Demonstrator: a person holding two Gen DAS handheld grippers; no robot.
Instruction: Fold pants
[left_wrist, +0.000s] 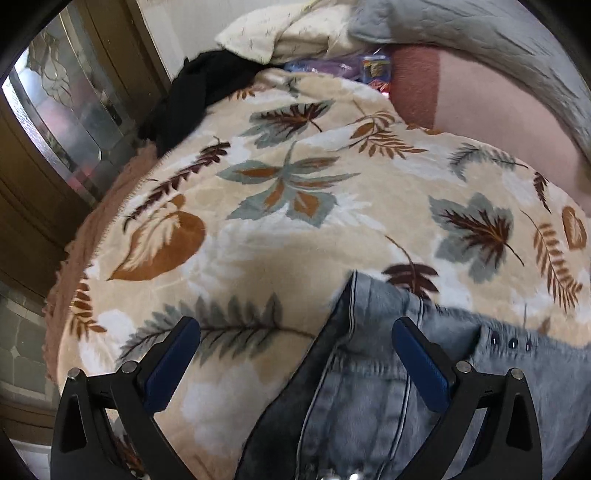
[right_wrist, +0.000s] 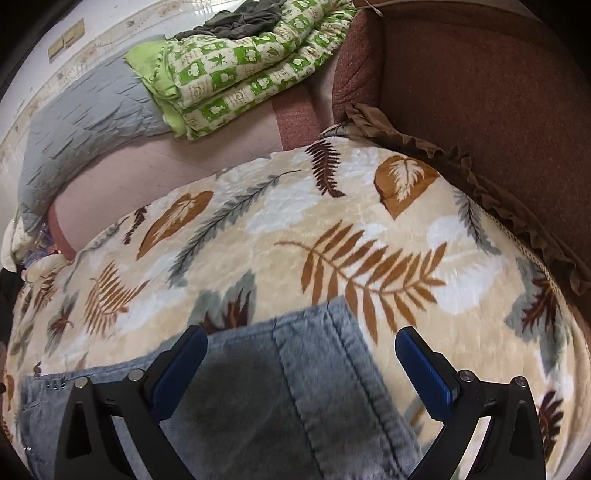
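Note:
Light grey-blue denim pants (left_wrist: 376, 387) lie on a cream blanket with a leaf print (left_wrist: 280, 229). In the left wrist view the waistband end, with small rivets, fills the lower right. My left gripper (left_wrist: 295, 328) is open above that corner, one blue-padded finger over the blanket and the other over the denim. In the right wrist view a seamed edge of the pants (right_wrist: 295, 369) reaches between the fingers. My right gripper (right_wrist: 301, 339) is open just above it, holding nothing.
A black garment (left_wrist: 195, 92) and a cream pillow (left_wrist: 280, 29) lie at the far side, with a grey quilt (left_wrist: 480, 40) to the right. A folded green-patterned quilt (right_wrist: 243, 66) and a brown headboard cushion (right_wrist: 480, 110) lie beyond the blanket (right_wrist: 332, 229). A wooden door (left_wrist: 44, 147) stands left.

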